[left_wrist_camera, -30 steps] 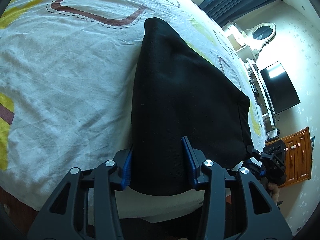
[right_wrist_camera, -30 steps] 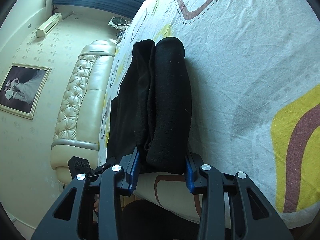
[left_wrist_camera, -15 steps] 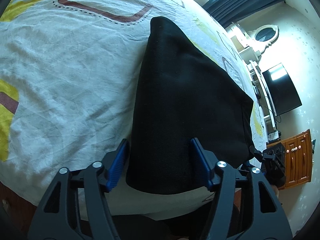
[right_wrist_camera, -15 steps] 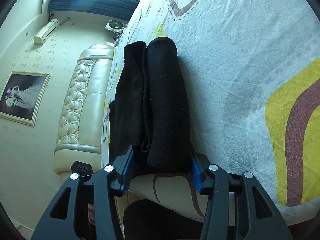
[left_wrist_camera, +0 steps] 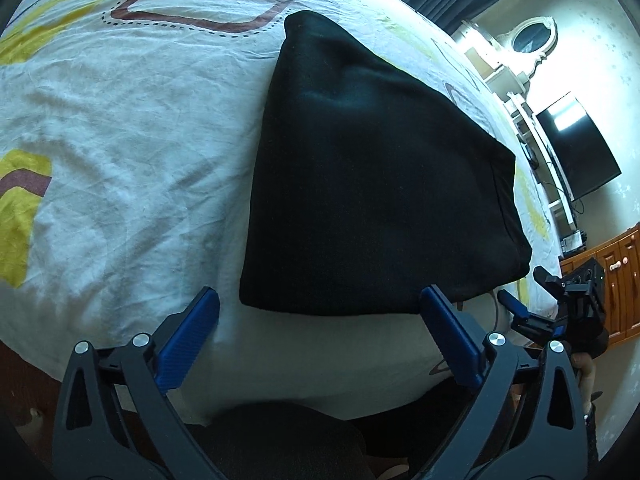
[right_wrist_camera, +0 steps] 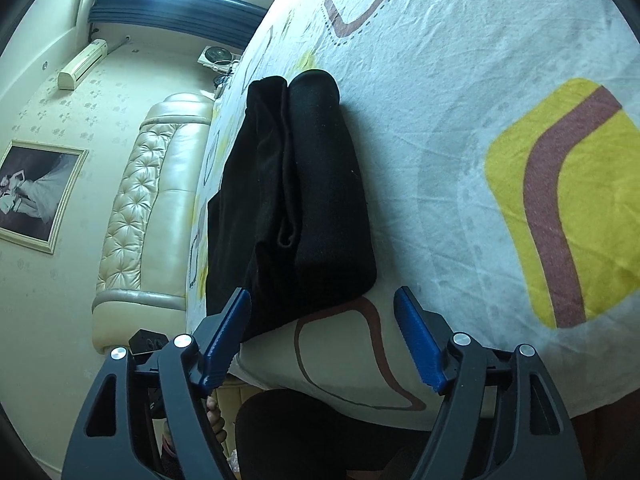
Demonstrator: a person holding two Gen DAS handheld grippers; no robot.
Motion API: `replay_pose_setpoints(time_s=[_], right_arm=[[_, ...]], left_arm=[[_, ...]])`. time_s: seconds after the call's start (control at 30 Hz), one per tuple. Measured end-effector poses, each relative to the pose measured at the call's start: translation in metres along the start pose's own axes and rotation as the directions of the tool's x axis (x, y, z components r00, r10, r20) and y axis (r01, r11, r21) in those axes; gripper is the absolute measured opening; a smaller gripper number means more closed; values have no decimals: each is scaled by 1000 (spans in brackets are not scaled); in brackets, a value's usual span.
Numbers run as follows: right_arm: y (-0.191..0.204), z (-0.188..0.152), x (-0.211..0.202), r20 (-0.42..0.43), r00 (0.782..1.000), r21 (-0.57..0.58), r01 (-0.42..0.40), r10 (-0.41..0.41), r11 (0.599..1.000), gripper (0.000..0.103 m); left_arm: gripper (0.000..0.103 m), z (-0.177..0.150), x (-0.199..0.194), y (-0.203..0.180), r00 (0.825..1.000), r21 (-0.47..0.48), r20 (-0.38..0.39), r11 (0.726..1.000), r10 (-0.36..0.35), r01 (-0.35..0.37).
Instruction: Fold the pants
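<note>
Bed (left_wrist_camera: 120,128) bears folded pants (left_wrist_camera: 372,184); right view shows layered edge.

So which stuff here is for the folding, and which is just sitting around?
For the folding: black pants, left gripper, right gripper, bed sheet.
Just around: TV, oval mirror, framed picture, padded headboard.

Pants (left_wrist_camera: 372,184): black, folded into a compact, thick, multi-layer rectangular bundle. Position: flat on the patterned bed sheet (left_wrist_camera: 120,128), centre of both wrist frames. Stacked layer edges visible in the right wrist view.
</note>
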State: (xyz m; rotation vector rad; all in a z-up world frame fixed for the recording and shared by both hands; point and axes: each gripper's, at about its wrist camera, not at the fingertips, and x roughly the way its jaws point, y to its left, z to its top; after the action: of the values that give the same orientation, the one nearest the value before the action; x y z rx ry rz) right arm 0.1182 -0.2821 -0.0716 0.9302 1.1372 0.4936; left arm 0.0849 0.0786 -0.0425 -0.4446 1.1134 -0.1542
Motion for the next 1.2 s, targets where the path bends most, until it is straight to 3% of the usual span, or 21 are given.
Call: replay_pose_setpoints(time_s=[0.1,0.2,0.37,0.47,0.6,0.7,0.8,1.07,1.2], right_arm=[[4,-9,-6,4,999,-22,50,-50,998,74],[20,-20,-8,16,988,-117,157,-156,981,74],[55,-44,-7,112,939,-340,344,-325,875,75],[68,-55,-6,176,915,-415,403,-363,815,77],[75,-62,-8,240,890,-454,457,-389,765,78],[78,-61,-10,265,883,-453,469,-388,758,78],[80,-61,-10,282,876,-448,480,-391,754,78],[77,-65,1,266,875,-438,483,-404,758,78],[77,-66,3,259,878,-434,478,-402,764,78]], left_arm=[[100,-7,-5,-2,999,-7,-13,999,50,-50],[100,-15,-15,-9,991,27,19,991,131,-131],[100,-27,-47,-25,961,93,162,965,226,-243],[100,-36,-63,-32,940,98,229,955,253,-281],[100,-45,-73,-41,924,110,273,945,268,-307],[100,-48,-75,-51,914,137,312,940,259,-313],[100,-48,-74,-53,916,139,326,946,235,-293],[100,-53,-54,-52,932,114,266,953,244,-282],[100,-56,-51,-58,930,139,271,946,249,-294]])
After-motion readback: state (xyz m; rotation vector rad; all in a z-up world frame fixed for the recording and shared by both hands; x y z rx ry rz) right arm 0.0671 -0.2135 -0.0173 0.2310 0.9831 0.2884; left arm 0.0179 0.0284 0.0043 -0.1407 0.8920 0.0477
